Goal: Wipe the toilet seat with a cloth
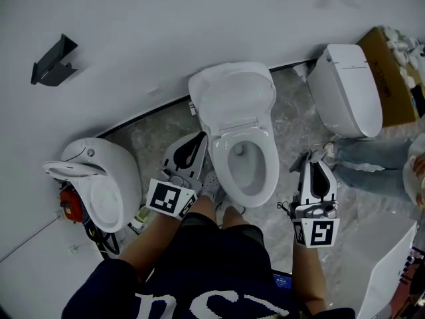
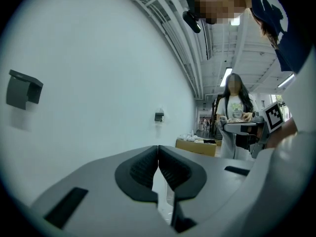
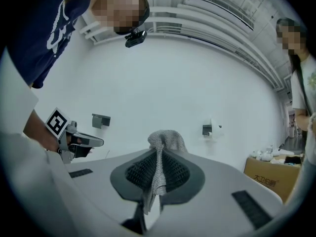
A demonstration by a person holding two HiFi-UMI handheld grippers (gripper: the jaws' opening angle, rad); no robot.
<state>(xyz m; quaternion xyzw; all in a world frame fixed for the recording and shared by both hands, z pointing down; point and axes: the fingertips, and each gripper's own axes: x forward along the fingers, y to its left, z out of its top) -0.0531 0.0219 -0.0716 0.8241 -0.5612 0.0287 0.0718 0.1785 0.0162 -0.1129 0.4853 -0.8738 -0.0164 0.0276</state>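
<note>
A white toilet stands in the middle of the head view with its lid (image 1: 232,98) raised and its seat (image 1: 267,171) down around the bowl. My right gripper (image 1: 311,158) hangs to the right of the seat, apart from it, shut on a grey knitted cloth (image 3: 165,141) that bunches above the jaws and hangs down between them. The cloth (image 1: 317,153) shows as a small grey tuft at the tips. My left gripper (image 1: 198,141) is close beside the seat's left edge; its jaws (image 2: 158,152) are shut with nothing between them.
A second toilet (image 1: 99,178) stands at the left with red and yellow items beside it. A third toilet (image 1: 345,88) and a cardboard box (image 1: 392,72) are at the right. Another person in jeans (image 1: 372,165) stands close on the right. A dark holder (image 1: 53,62) is fixed on the white wall.
</note>
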